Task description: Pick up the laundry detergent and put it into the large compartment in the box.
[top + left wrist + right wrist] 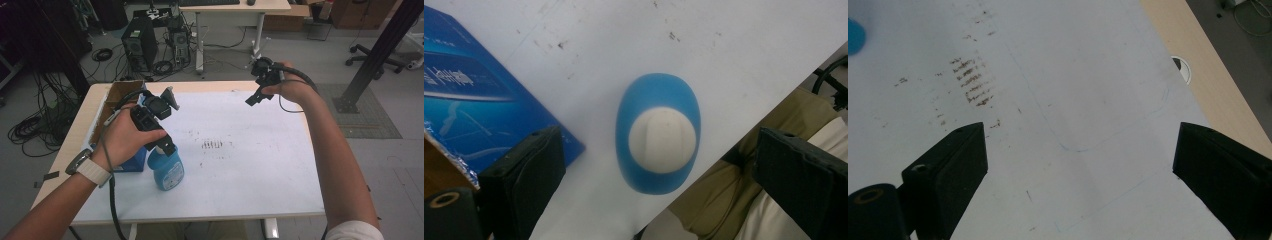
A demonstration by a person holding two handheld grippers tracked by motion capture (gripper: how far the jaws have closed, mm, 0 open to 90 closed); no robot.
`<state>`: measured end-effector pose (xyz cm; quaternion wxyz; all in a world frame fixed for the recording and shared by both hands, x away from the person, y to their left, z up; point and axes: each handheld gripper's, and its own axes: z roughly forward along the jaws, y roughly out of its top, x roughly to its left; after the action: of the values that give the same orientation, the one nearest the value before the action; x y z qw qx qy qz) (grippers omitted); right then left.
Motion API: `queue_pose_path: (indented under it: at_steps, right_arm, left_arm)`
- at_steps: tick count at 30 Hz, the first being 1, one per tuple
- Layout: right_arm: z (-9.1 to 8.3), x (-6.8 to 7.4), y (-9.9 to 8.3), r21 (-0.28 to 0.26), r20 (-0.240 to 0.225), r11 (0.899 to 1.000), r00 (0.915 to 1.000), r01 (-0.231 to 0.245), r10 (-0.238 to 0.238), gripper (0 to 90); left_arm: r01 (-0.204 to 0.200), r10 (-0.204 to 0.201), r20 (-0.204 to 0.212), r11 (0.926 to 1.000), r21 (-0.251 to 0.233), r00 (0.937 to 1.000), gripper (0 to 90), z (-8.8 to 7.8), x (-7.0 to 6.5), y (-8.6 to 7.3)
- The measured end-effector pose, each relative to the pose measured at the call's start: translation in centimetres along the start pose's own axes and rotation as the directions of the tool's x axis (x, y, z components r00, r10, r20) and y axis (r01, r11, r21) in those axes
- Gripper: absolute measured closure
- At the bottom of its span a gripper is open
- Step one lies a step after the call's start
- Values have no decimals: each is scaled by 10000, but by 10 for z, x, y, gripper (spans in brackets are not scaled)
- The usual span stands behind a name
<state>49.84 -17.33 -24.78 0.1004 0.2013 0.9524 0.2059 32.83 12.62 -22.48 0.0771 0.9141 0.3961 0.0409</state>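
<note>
A blue bottle (166,170) with a white top stands upright on the white sheet (240,170) near the table's front left. My left gripper (163,147) hangs right over it, pointing down and open. In the left gripper view the bottle (644,95) sits between the wide-spread jaws, below them and untouched; my left gripper (659,142) holds nothing. My right gripper (253,99) is held high over the table's far right, open and empty. In its own view my right gripper (1078,132) looks down on bare sheet (1088,90), with the bottle's edge (854,35) far off.
A blue box (132,162) (474,100) lies just left of the bottle, beside an open cardboard box (117,95). Dark smudges (212,145) (973,82) mark the middle of the sheet. A cable hole (1183,67) sits in the wooden table edge.
</note>
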Motion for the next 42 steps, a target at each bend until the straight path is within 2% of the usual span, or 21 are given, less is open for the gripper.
queue_pose_path:
  at_steps: [26,42]
  right_arm:
    - [1,1,1,27,-66,10000,10000,-11,11,72]
    - [3,1,1,60,-76,10000,10000,-13,13,72]
  left_arm:
    - [26,-25,39,10000,-21,10000,70,21,0,-2]
    - [217,-217,-30,9998,16,9998,72,36,-1,-2]
